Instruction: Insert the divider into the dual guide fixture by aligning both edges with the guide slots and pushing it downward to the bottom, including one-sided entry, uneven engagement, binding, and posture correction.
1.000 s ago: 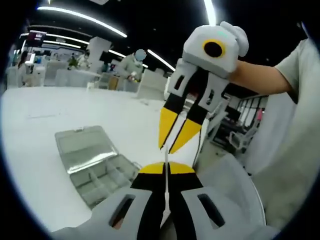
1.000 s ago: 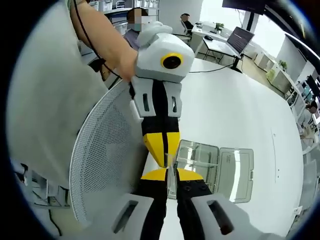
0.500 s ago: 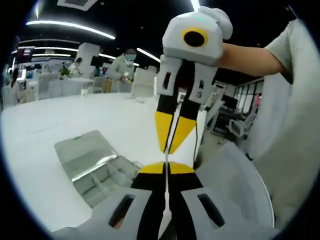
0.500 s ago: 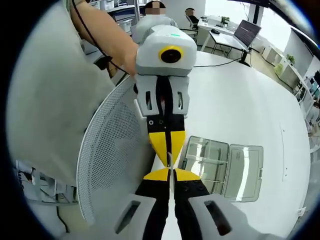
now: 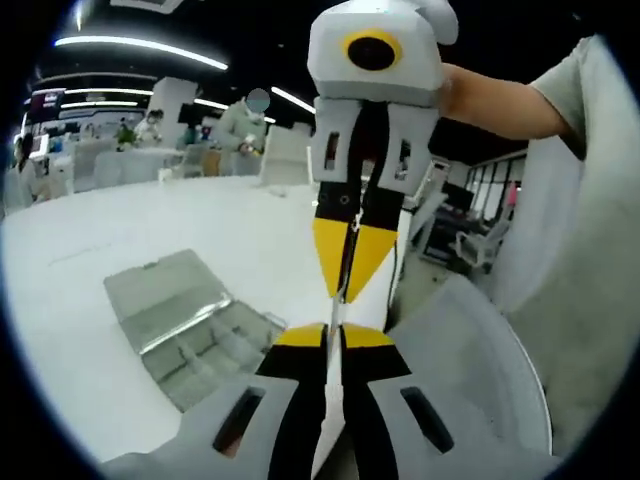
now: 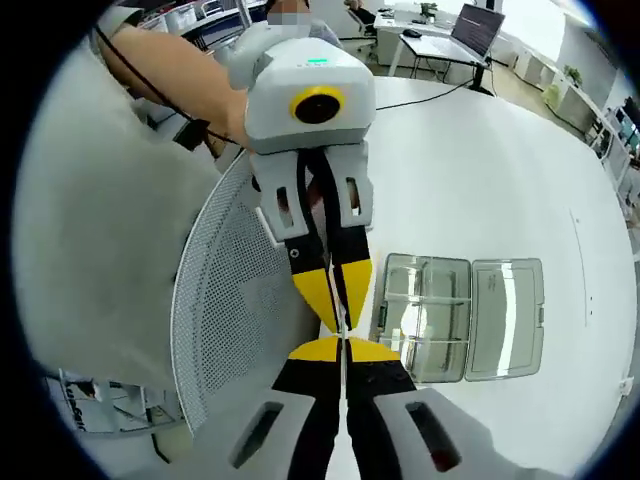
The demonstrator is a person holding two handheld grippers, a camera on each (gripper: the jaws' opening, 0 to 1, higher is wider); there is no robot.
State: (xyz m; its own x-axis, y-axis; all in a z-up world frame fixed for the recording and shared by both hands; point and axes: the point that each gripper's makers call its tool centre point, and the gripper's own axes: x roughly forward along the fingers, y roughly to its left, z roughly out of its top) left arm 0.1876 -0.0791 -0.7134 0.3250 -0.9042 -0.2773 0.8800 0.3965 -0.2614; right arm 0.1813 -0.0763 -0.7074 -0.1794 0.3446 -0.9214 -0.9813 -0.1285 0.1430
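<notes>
Both grippers meet tip to tip in mid-air, off the near edge of the white table [image 5: 120, 225], w/ a thin pale divider [image 5: 328, 400] edge-on between them. In the left gripper view the left gripper [image 5: 329, 335] rises from the bottom, yellow tips pressed together on the divider, which shows as a narrow white line down the gap between its black fingers. The right gripper [image 5: 343, 290] comes down from above, a bare forearm [image 5: 500, 105] behind it; its yellow tips are also closed, pinching the far end of the same strip, just beyond the left tips. In the right gripper view it's the mirror: right gripper [image 6: 343, 348] at the bottom, nipped shut on the divider [image 6: 344, 400], left gripper [image 6: 335, 318] reaching in from above, tips nearly touching the right ones. The clear compartment box [image 5: 185, 325] lies flat on the table w/ its lid swung open beside it, well apart from the divider; in the left gripper view it's to the left of the jaws, in the right gripper view [image 6: 455, 315] to the right. Can't tell which slots inside are the guides. A white mesh chair back [image 6: 225, 320] sits right by the table edge, under the grippers. Far across the room there are desks, ceiling strip lights and a standing person [image 5: 245, 120].
</notes>
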